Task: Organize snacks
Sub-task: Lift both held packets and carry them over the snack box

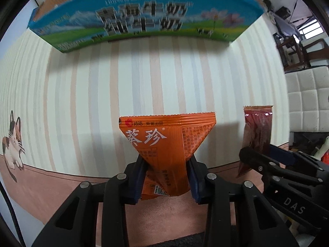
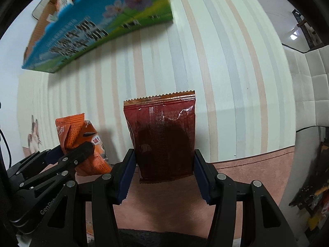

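My left gripper [image 1: 166, 162] is shut on an orange snack packet [image 1: 164, 140] with white Chinese characters, held above the table. My right gripper [image 2: 164, 156] is shut on a dark red snack packet [image 2: 164, 135]. Each shows in the other's view: the red packet [image 1: 257, 127] in the right gripper [image 1: 255, 154] at the right of the left wrist view, the orange packet [image 2: 82, 140] in the left gripper [image 2: 74, 150] at the left of the right wrist view. A blue-green milk carton box [image 1: 135, 18] stands at the far side, also in the right wrist view [image 2: 98, 28], with packets inside.
The table wears a striped cloth [image 1: 144, 78] with a pink border [image 1: 61, 189] and a cat print [image 1: 12, 142]. A white padded seat [image 1: 306, 94] and dark chairs [image 1: 296, 49] stand to the right. Clutter lies on the floor at the right [image 2: 312, 195].
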The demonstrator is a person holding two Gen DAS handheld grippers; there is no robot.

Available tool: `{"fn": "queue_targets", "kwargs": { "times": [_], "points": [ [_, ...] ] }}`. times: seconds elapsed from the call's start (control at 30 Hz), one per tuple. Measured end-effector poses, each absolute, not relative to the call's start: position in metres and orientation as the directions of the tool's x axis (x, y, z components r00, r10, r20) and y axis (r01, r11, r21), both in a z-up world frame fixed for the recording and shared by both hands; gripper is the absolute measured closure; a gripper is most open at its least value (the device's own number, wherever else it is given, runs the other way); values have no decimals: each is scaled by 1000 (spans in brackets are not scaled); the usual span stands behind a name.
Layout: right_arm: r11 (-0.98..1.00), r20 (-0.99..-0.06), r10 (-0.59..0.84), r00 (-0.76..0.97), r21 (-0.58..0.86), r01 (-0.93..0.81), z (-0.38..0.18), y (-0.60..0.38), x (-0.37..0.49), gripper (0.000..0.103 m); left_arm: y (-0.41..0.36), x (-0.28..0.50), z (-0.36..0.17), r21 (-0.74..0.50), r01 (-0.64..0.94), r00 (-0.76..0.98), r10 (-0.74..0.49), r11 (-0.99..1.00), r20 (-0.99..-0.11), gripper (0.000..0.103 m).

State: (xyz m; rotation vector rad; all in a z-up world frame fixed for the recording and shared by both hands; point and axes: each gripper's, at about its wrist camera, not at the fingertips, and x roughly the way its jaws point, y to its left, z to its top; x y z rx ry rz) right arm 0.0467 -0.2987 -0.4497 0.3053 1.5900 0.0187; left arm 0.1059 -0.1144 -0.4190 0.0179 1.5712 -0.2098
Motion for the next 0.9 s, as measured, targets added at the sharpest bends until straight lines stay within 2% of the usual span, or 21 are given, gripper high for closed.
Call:
{"fn": "queue_targets", "kwargs": {
  "times": [0.3, 0.57, 0.73, 0.9],
  "points": [
    [947, -956, 278, 95, 290, 142, -386, -303, 84, 46, -98, 136, -343, -192, 144, 97, -207, 971, -974, 70],
    [930, -920, 329, 215, 355, 93, -318, -303, 145, 46, -111, 202, -283, -209, 174, 217, -244, 962, -945, 70],
    [934, -912, 321, 254, 350, 78, -302, -302, 193, 46, -103, 261, -279, -222, 160, 229, -254, 962, -940, 70],
    [940, -925, 300, 234, 329, 95, -317, -304, 244, 46, -93, 324, -297, -213, 131, 185, -235, 968, -954, 70]
  ]
}}
